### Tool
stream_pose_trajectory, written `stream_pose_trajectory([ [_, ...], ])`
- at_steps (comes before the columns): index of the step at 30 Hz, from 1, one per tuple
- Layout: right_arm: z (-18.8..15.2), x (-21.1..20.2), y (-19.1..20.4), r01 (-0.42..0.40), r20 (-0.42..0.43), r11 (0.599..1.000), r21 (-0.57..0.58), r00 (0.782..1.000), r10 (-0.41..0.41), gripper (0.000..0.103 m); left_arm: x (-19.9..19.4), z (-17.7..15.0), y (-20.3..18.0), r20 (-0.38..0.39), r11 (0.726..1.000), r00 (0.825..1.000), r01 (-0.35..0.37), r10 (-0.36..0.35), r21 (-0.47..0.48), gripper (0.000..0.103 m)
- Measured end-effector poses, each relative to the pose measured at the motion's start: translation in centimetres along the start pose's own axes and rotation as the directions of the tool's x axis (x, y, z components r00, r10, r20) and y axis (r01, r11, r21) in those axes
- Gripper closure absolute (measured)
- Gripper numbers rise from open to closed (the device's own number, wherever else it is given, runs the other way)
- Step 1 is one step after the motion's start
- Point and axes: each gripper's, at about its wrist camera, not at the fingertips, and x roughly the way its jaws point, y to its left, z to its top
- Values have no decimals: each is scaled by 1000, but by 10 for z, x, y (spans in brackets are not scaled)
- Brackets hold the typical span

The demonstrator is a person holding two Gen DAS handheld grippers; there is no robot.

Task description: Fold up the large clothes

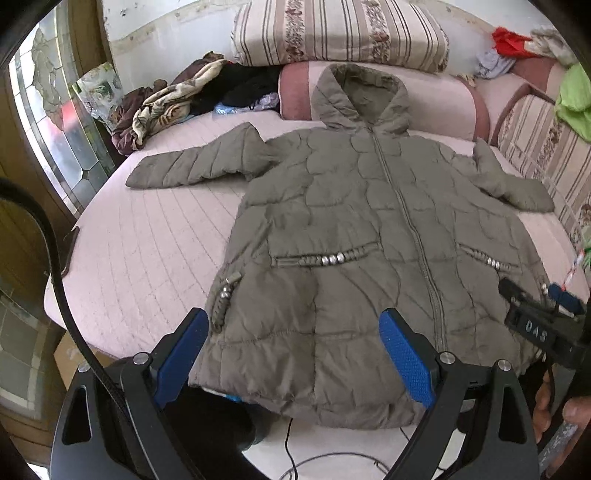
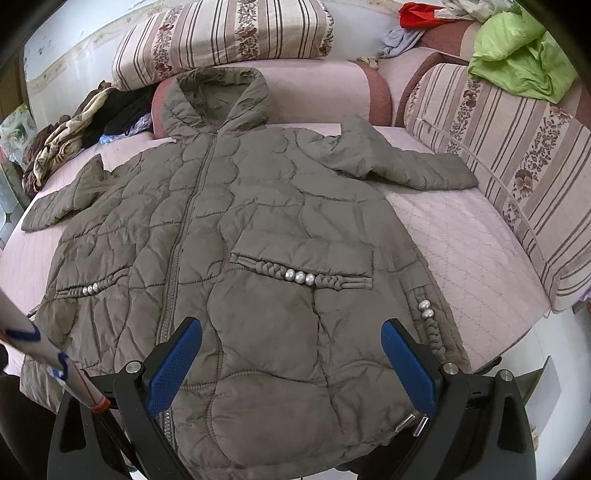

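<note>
Beyond both pairs of blue fingers, an olive padded coat (image 1: 354, 236) lies flat and zipped on a pink quilted bed (image 1: 147, 243), hood toward the striped cushions (image 1: 340, 33), sleeves spread to either side. Its hem hangs over the near edge, directly beneath the fingertips. The left gripper (image 1: 295, 354) hovers over the hem with its fingers wide apart, gripping nothing. The right gripper (image 2: 291, 365) likewise stands spread above the beaded pocket (image 2: 295, 275), clear of the fabric. A heap of clothes (image 1: 177, 99) sits far left of the fingers.
</note>
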Motion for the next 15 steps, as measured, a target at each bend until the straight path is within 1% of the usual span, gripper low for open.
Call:
stream_pose_trajectory([
  [2,-1,1,1,8,-11,1000,4,1000,-8,4,3,5,6,-9,999,999,40,-40,-25,10],
  [3,0,2,1,8,-14,1000,2,1000,-8,4,6,8,12,-21,998,998,52,-53,-45,10],
  [5,-1,3,2,8,-15,1000,0,1000,-8,4,8,13,22,-20,995,997,71,-73,-75,10],
  [6,-1,3,2,7,-15,1000,0,1000,-7,4,9,15,25,-22,992,995,94,-97,-87,10],
  [7,-1,3,2,7,-15,1000,0,1000,-7,4,9,17,31,-25,984,990,137,-141,-110,10],
  [10,-2,2,3,7,-9,1000,0,1000,-7,4,12,22,46,-26,951,965,251,-259,-180,10],
  [11,-2,1,3,6,-6,1000,1,1000,-6,4,16,24,52,-36,932,950,297,-311,-208,10],
  [12,-2,0,3,4,-1,1000,2,1000,-4,4,18,25,56,-39,917,938,327,-344,-230,10],
  [13,-3,-1,3,2,5,1000,2,1000,-2,4,19,25,58,-39,906,929,347,-367,-244,10],
  [15,-3,-3,4,0,14,1000,0,1000,0,4,22,27,62,-40,875,905,397,-424,-275,10],
])
